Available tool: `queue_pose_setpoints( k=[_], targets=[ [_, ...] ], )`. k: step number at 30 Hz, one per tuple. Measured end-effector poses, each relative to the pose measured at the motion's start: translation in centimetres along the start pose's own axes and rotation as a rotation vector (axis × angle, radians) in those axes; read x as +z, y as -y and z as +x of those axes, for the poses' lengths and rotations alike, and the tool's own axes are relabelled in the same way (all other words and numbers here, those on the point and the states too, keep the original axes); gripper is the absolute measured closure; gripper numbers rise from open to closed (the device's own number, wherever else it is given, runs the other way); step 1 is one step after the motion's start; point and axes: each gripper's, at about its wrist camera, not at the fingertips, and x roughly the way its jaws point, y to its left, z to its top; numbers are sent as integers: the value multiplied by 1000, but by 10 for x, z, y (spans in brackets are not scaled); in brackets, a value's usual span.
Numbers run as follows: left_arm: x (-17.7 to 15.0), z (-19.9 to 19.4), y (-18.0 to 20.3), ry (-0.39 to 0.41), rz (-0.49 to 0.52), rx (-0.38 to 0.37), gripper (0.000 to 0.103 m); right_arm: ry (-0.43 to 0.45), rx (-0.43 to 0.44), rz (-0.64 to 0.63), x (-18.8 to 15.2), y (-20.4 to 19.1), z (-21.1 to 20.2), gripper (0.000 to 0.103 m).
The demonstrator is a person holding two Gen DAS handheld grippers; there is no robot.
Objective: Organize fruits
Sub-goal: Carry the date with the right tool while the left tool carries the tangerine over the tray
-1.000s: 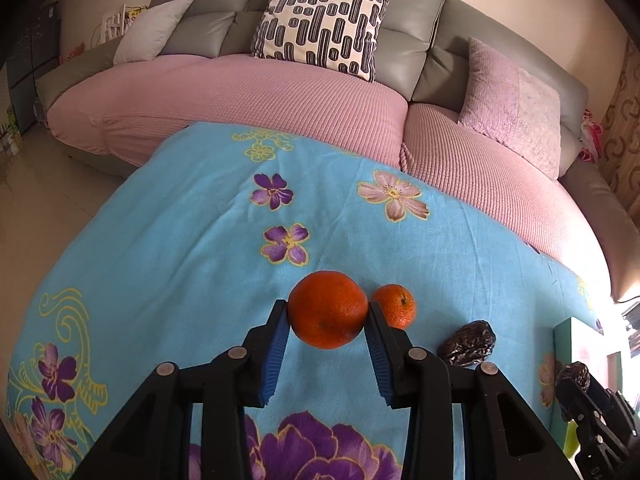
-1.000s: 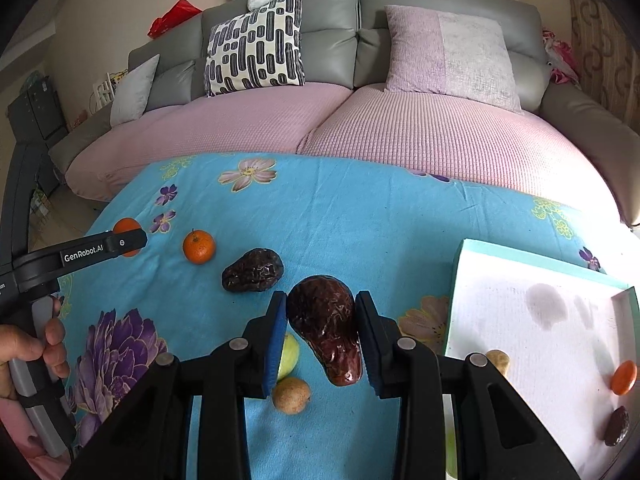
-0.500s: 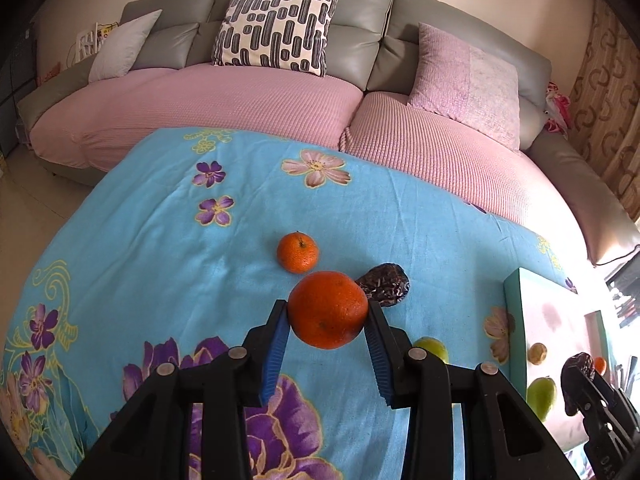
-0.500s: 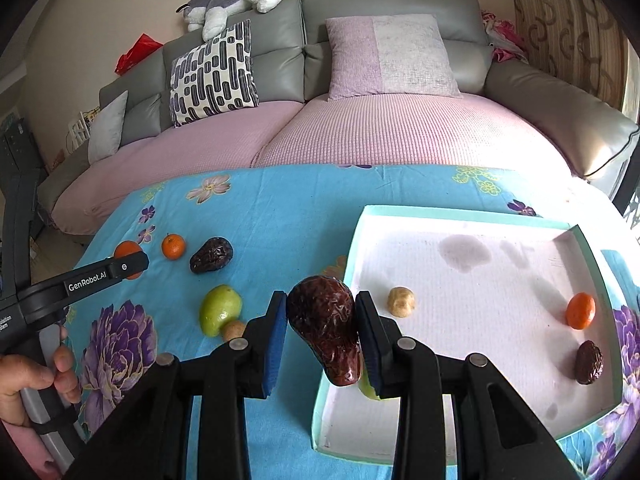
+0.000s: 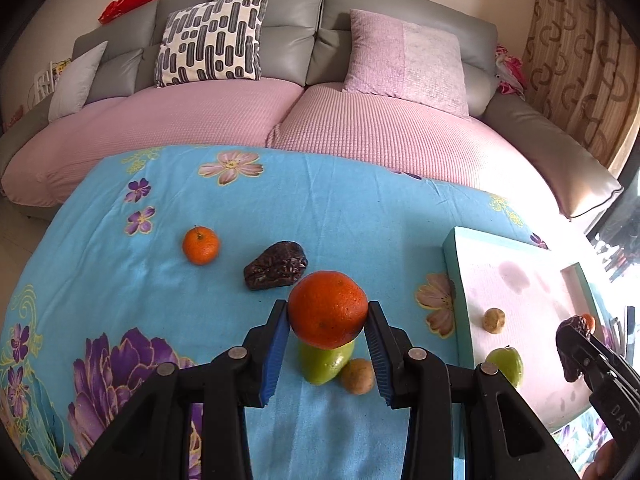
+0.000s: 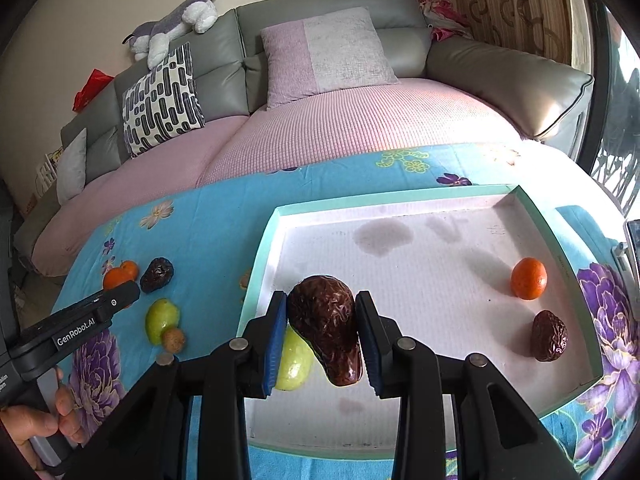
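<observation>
My left gripper (image 5: 327,322) is shut on a large orange (image 5: 327,309), held above a green fruit (image 5: 324,362) and a small brown fruit (image 5: 357,376) on the blue flowered cloth. My right gripper (image 6: 322,322) is shut on a dark wrinkled date (image 6: 326,326), held over the left part of the teal-rimmed white tray (image 6: 268,240). In the tray lie a small orange (image 6: 529,279), a dark date (image 6: 549,335) and a green fruit (image 6: 294,362) partly hidden behind the fingers. A small orange (image 5: 201,245) and another date (image 5: 276,270) lie on the cloth.
A pink-covered grey sofa (image 5: 360,120) with cushions runs behind the table. The tray (image 5: 454,264) stands at the right of the left wrist view, with a small brown fruit (image 5: 493,320) and a green fruit (image 5: 505,364) inside. A hand (image 6: 36,428) holds the left gripper's handle.
Both grippers have swung to the right. The right gripper with its date has come over the tray; the left gripper with the orange has moved toward the green fruit, nearer the tray.
</observation>
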Motion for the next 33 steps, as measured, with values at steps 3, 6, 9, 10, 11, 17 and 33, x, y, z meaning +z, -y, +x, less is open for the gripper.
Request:
queue_pose_setpoints(
  k=[3, 6, 9, 10, 11, 17, 33],
  targets=[
    [-4, 0, 13, -5, 30, -19, 62, 2, -27, 16, 0, 10, -2, 67],
    [-8, -2, 26, -9, 69, -39, 62, -3, -70, 48, -1, 26, -4, 67],
    [-12, -3, 44, -17, 116, -71, 62, -18, -121, 92, -2, 46, -5, 67],
    [-14, -4, 50, -21, 133, -83, 62, -24, -143, 99, -3, 52, -5, 67],
    [-16, -5, 57, -24, 150, -97, 62, -27, -169, 103, -3, 57, -6, 67],
    [-31, -12, 95, -48, 244, -182, 62, -16, -226, 149, -6, 82, -18, 67],
    [-60, -11, 150, -107, 377, -288, 62, -13, -240, 193, -7, 110, -30, 67]
  ],
)
